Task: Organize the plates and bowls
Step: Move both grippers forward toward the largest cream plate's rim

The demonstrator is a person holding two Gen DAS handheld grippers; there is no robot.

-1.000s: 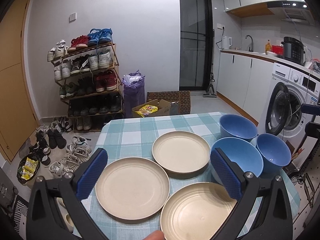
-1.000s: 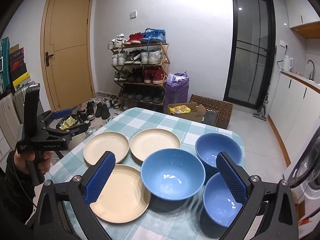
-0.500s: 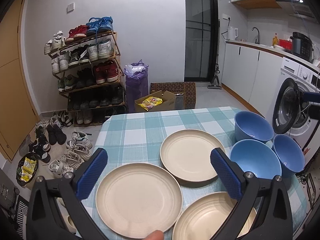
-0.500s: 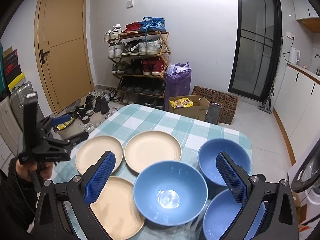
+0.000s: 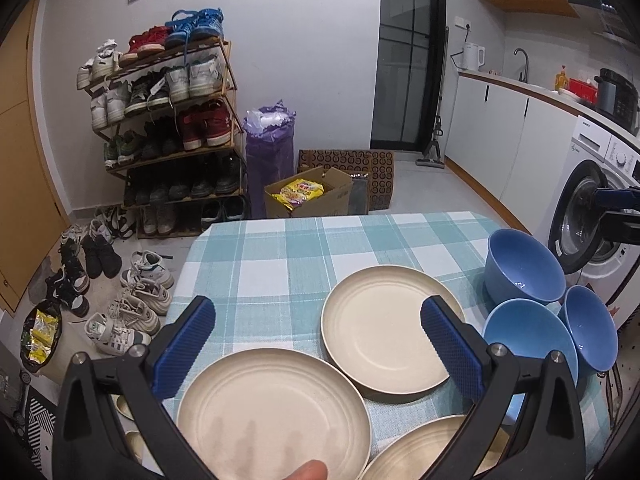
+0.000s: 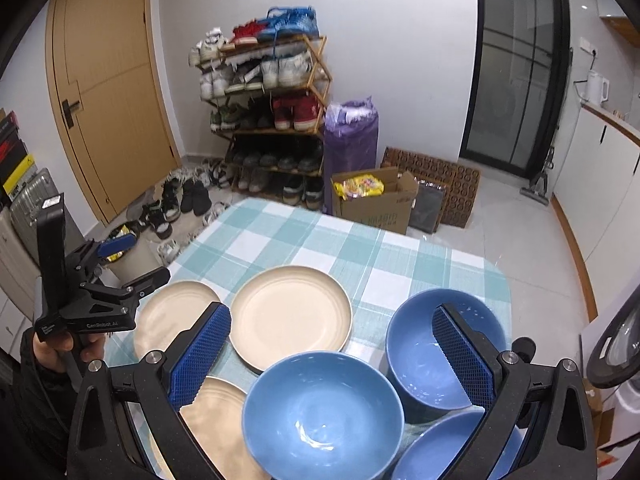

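Approach underway: over the last second we have brought both grippers, left (image 5: 316, 344) and right (image 6: 332, 344), lower, fingers released and empty, toward three cream plates (image 5: 394, 328) and three blue bowls (image 6: 322, 412), unstacked, crowding the counter (image 5: 288, 248) near edge.

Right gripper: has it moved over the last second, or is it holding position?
Yes. The right gripper has moved forward and down toward the table: the nearest blue bowl now looks larger and sits lower between its open fingers, and the shoe rack looms closer.
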